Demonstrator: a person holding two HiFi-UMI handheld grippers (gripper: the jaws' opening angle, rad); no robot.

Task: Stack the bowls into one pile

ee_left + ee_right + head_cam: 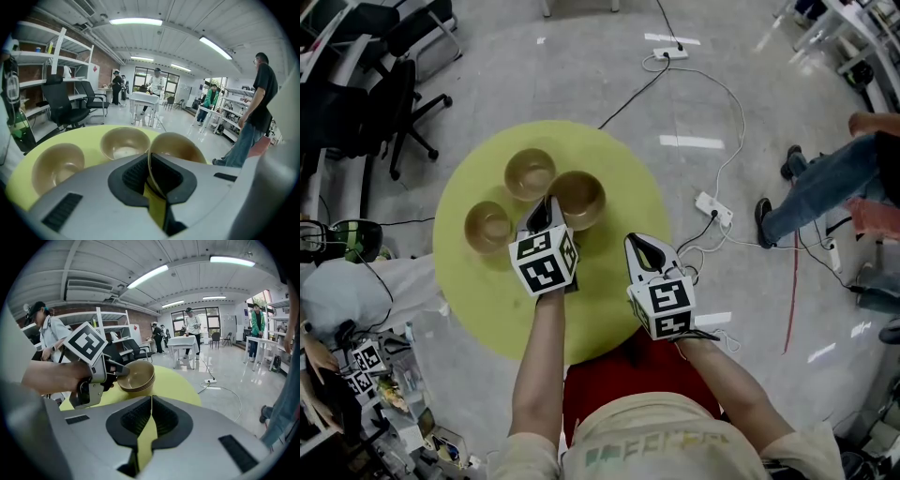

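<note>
- The left bowl and the far bowl sit apart on the round table.
- The left gripper clamps the near rim of the right bowl. The bowl is probably rigid, light and smooth, so seat the rim deep.
- The right gripper has its jaws together and is empty.

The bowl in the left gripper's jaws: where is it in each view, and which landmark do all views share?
Head view: the bowl is rightmost of three, near centre, ahead of the left gripper.
Left gripper view: bowl right of centre, rim between the jaws.
Right gripper view: bowl left of centre.
Shared landmark: the round yellow table.
</note>
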